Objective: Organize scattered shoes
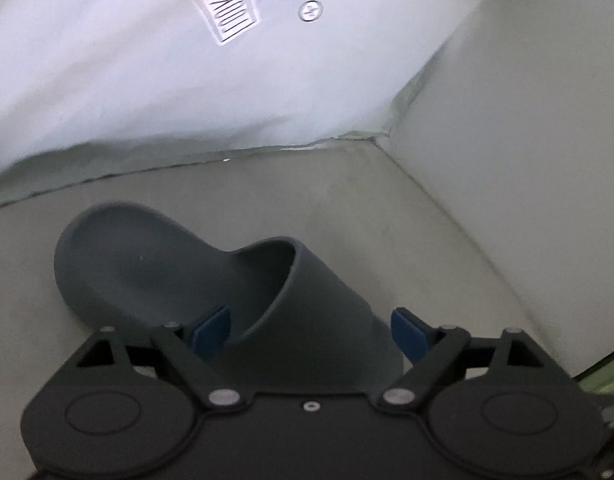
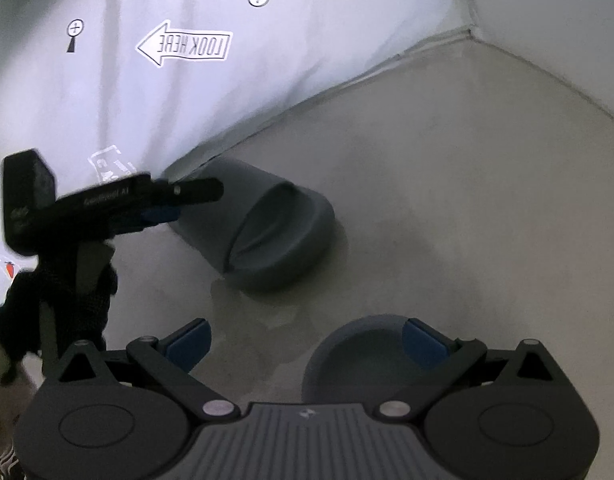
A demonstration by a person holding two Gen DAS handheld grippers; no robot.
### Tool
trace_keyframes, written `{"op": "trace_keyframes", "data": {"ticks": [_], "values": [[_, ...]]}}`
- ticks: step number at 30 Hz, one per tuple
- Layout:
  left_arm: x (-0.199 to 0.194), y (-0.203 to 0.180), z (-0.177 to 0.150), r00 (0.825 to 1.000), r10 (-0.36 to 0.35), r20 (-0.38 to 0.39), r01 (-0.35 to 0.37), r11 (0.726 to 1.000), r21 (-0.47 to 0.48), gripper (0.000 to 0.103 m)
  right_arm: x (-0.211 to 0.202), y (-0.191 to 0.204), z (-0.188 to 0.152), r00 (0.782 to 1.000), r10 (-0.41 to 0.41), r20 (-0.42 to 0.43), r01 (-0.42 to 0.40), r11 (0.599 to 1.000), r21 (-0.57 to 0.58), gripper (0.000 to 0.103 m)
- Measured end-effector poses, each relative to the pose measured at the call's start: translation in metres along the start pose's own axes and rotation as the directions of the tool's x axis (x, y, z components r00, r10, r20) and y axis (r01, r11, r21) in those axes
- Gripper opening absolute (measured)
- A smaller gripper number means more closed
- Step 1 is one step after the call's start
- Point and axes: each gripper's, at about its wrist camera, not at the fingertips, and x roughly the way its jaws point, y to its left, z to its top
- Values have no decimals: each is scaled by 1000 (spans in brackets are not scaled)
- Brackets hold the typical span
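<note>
We see dim, cool, even light in both views. The white sheet (image 1: 155,80) ahead of each gripper glows brightest, bluish, as if lit from behind. Under the grey slide (image 2: 267,224) lies a soft, faint shadow on the floor (image 2: 447,200). Both pictures are slightly soft; the left gripper (image 2: 159,210), seen from the right wrist, is smeared with motion blur. Straight edges bow toward the corners, where the lens rim shows black.

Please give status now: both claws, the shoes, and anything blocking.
Left claw open, straddling the strap end of one grey slipper. Right claw open, above second slipper. Floor around them bare, nothing blocking.
</note>
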Motion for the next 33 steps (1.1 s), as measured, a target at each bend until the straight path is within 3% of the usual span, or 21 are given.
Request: {"op": "trace_keyframes", "data": {"ticks": [2, 5, 8, 12, 16, 23, 26, 28, 31, 32, 33], "values": [[-6, -10, -18, 1000, -7, 14, 7, 999, -32, 87, 0, -1, 1, 1000, -2, 0, 2, 1000, 6, 101], [-24, -22, -49, 999, -25, 42, 31, 987, -155, 87, -1, -3, 3, 1000, -4, 6, 4, 1000, 7, 101], [-43, -31, -76, 996, -11, 83, 37, 948, -316, 87, -6, -2, 5, 1000, -6, 26, 6, 1000, 5, 101], [-53, -37, -103, 990, 6, 142, 64, 871, -487, 87, -20, -1, 6, 996, -9, 84, 8, 1000, 23, 101], [-47, -54, -105, 991, 55, 121, 14, 863, -505, 87, -34, 1, 5, 993, -6, 118, 4, 1000, 20, 101], [-52, -70, -105, 991, 35, 127, 39, 840, -542, 87, -54, -5, -1, 985, -17, 173, 7, 998, 55, 101], [-89, -58, -106, 981, 60, 187, 53, 835, -548, 87, -58, -1, -3, 984, -8, 176, 4, 1000, 24, 101], [-124, -47, -110, 962, 125, 244, 31, 834, -551, 87, -53, 7, -5, 988, -5, 154, 10, 999, -33, 101], [-171, -38, -124, 932, 221, 286, -33, 841, -540, 87, -37, 34, -13, 997, 15, 82, 4, 974, -225, 100], [-184, -37, -130, 921, 258, 292, -67, 843, -533, 87, -32, 43, -16, 998, 21, 59, -3, 958, -288, 98], [-199, -37, -138, 907, 300, 295, -109, 844, -525, 87, -25, 55, -23, 999, 21, 27, -9, 929, -369, 87]]}}
